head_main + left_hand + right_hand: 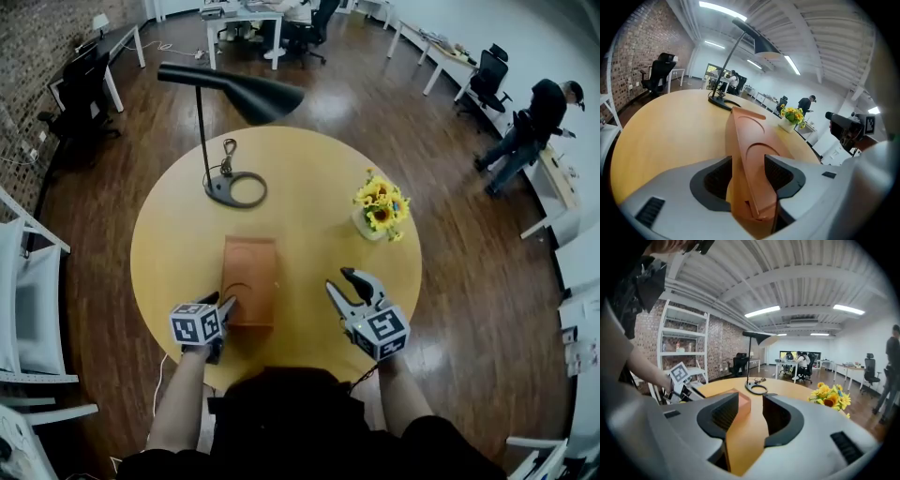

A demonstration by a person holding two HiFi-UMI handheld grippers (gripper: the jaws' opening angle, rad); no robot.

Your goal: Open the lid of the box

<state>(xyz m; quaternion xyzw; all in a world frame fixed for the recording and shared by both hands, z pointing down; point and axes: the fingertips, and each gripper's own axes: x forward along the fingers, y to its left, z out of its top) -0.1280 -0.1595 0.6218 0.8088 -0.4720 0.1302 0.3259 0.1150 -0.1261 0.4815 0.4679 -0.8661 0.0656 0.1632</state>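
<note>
A brown, flat rectangular box (250, 279) lies shut on the round yellow table (309, 169), its lid showing a half-round notch (757, 152). My left gripper (223, 307) sits at the box's near left corner. In the left gripper view its jaws (747, 174) stand wide, straddling that corner, the pads close beside the box. My right gripper (341, 281) hovers open to the right of the box with only the tabletop between its jaws (751, 416). From there the box (740, 405) shows to the left.
A black desk lamp (234, 187) stands behind the box, its shade over the table's far side. A pot of yellow flowers (380, 208) sits at the right. Office chairs, desks and a person (534, 122) are on the wooden floor around the table.
</note>
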